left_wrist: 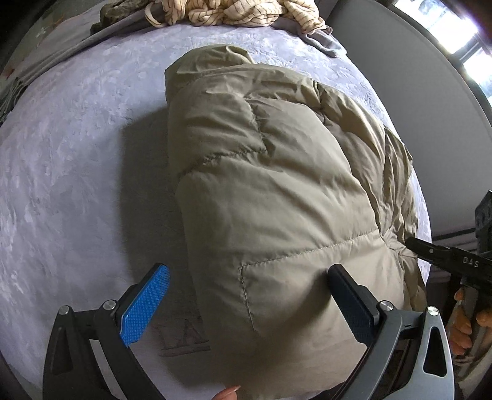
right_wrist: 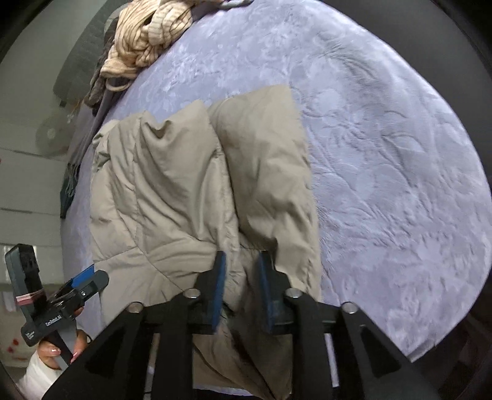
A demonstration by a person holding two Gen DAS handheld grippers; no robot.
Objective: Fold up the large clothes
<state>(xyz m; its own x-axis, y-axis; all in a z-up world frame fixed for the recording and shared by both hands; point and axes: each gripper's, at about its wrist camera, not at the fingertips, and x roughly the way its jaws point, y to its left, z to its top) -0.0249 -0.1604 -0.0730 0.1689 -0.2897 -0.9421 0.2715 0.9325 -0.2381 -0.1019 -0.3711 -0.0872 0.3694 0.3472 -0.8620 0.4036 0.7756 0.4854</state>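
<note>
Right tool (right_wrist: 240,289) nearest lens: jaws narrowly apart, fold of khaki puffer jacket (right_wrist: 196,190) bunched between pads; firm pinch or loose, cannot tell. Left tool (left_wrist: 249,295) jaws spread wide, straddling jacket's near corner, blue pad clear of fabric, other pad against it. Jacket folded lengthwise, lying on lavender bed cover (right_wrist: 384,160). Striped cream garment (left_wrist: 233,12) heaped at far edge.

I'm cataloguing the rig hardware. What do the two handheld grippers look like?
The left gripper has black and grey metal arms with silver bolts; one pad is bright textured blue, the other dark. The right gripper has black triangular-cutout arms, silver bolts and blue pads. White lettering marks both handles. A white sleeve shows.
</note>
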